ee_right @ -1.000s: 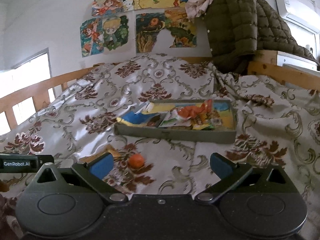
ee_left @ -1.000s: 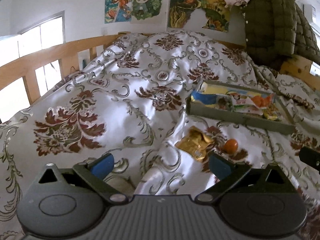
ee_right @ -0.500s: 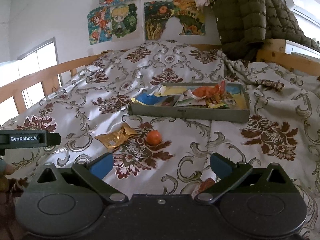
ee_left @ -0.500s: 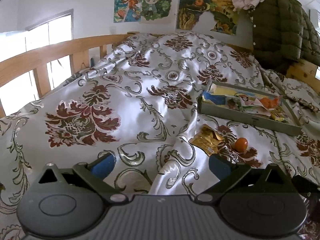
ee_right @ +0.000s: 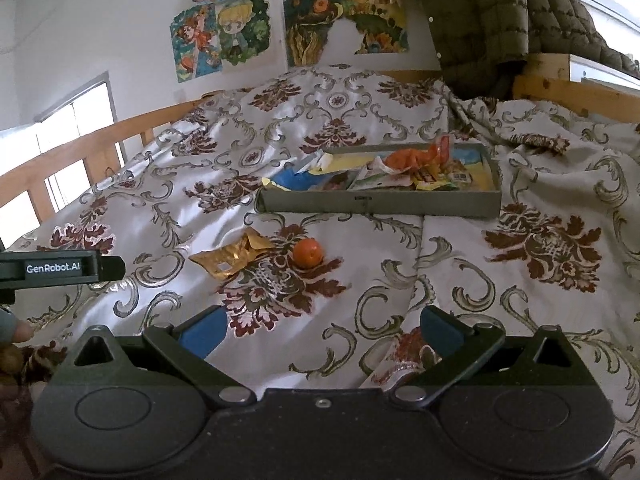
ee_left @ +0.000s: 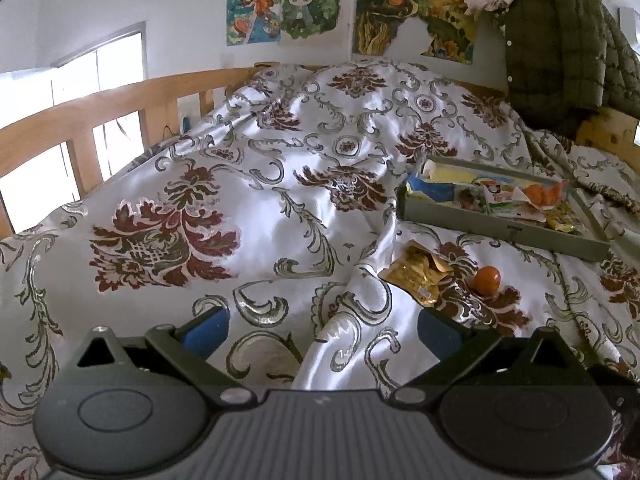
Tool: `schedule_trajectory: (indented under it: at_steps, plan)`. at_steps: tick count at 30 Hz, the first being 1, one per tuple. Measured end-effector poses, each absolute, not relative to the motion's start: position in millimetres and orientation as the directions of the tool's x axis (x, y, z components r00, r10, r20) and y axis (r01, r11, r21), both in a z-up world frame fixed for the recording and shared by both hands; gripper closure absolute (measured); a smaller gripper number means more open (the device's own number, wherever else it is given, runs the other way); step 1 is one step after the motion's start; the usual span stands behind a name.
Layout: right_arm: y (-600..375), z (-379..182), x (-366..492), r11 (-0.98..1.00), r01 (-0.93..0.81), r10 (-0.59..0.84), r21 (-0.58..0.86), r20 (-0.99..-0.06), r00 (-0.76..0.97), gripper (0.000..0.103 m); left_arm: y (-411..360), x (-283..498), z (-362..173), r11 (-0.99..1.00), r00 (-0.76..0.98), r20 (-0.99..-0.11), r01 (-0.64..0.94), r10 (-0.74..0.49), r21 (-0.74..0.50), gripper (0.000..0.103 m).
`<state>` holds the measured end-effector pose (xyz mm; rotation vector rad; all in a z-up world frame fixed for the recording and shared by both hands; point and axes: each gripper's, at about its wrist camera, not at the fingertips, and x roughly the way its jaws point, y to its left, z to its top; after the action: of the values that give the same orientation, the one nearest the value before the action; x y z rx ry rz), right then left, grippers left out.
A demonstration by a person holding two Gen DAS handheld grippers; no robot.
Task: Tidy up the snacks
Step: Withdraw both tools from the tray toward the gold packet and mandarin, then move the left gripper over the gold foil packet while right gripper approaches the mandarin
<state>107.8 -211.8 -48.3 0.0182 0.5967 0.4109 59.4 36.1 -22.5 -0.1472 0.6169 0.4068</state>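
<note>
A bed fills the scene, covered by a shiny white bedspread point(ee_right: 280, 152) with dark red flowers and grey scrolls. A wooden rail point(ee_left: 120, 100) runs along its left side, cartoon posters point(ee_right: 224, 36) hang on the wall behind, and a dark green quilted jacket point(ee_right: 492, 20) is draped at the upper right.

A shallow grey tray point(ee_right: 376, 202) sits on the bedspread and already holds a jumble of snack packets point(ee_right: 416, 168). Two snacks lie loose just in front of it: a crumpled gold packet point(ee_right: 234, 254) and, just beside it on the right, a small round orange snack point(ee_right: 307, 252). Neither touches the tray.

The job looks partly done, with these two pieces left to gather. The step in hand appears to be the approach to them.

The right gripper point(ee_right: 320, 330) hovers low over the bedspread, tongs spread wide and empty, pointing toward the orange snack and the tray. The left gripper point(ee_left: 322, 330) hovers further left, also spread wide and empty, with the gold packet ahead to its right.

Next, probably, one gripper must drop over a loose snack and close gently; the round one may roll on the slippery cloth.
</note>
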Motion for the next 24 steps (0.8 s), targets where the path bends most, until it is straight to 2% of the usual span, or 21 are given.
schedule_trajectory:
  at_steps: [24]
  plan:
    - [-188, -49, 132, 0.877, -0.459, 0.459, 0.146, -0.542, 0.704, 0.001, 32, 68, -26, 0.900, 0.731, -0.574, -0.435, 0.368, 0.022, 0.000]
